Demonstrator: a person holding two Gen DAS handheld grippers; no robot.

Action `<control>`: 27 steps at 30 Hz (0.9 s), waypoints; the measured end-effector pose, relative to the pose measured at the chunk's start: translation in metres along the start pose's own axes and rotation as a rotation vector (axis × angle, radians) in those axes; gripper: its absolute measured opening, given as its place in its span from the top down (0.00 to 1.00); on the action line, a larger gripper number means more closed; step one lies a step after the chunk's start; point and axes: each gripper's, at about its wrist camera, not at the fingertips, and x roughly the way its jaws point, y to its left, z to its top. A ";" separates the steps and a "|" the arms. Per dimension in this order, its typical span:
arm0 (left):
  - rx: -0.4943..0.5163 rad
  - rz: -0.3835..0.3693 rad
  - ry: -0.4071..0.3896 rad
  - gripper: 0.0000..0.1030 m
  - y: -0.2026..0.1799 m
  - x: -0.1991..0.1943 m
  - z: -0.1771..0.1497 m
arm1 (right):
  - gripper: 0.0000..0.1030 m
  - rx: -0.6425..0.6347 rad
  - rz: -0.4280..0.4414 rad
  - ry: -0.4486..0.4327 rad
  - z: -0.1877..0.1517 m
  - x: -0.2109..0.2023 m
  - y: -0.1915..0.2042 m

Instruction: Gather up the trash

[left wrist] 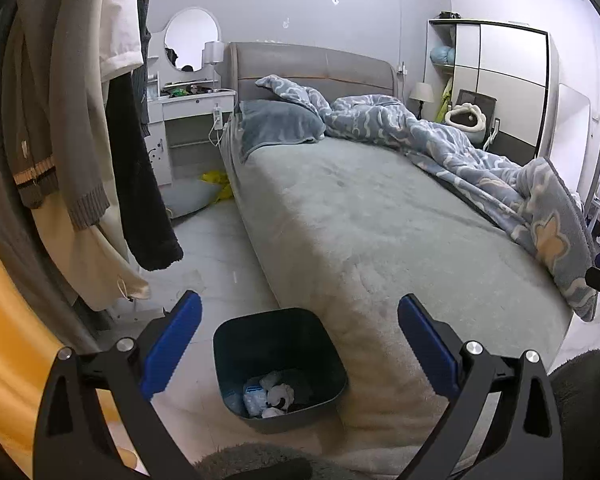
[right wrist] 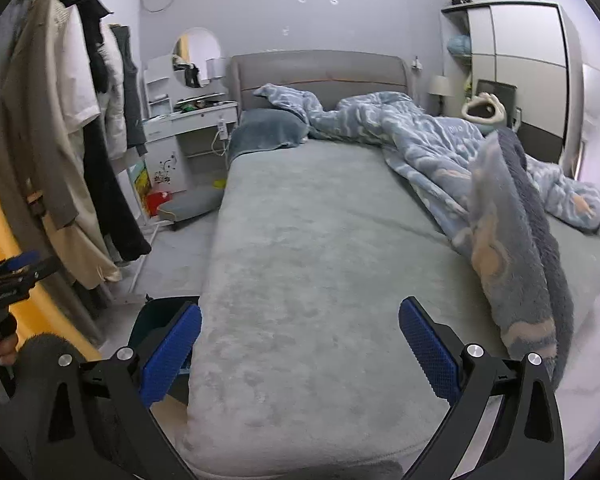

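A grey bed [right wrist: 320, 260] is filling the room, with a blue patterned duvet [right wrist: 460, 152] lying rumpled along its far side and a blue pillow [left wrist: 280, 120] resting by the headboard [left wrist: 312, 66]. Clothes [left wrist: 80, 120] are hanging beside a white dressing table [left wrist: 192, 104], beneath a round mirror [left wrist: 192, 40]. A wardrobe [right wrist: 528, 60] is standing in the far corner.

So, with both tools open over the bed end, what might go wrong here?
The trash bin stands tight against the bed corner, so the left tool reaching in could tip it. The rumpled duvet may hide trash. The hanging clothes might snag an arm.
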 end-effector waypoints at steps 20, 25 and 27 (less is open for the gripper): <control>0.022 0.022 0.030 0.03 -0.008 0.006 -0.004 | 0.03 0.017 0.024 0.006 0.001 0.000 -0.006; 0.024 0.025 0.032 0.03 -0.009 0.006 -0.004 | 0.03 0.016 0.023 0.008 0.001 0.001 -0.006; 0.026 0.025 0.031 0.03 -0.009 0.006 -0.004 | 0.03 0.016 0.023 0.009 0.000 0.000 -0.005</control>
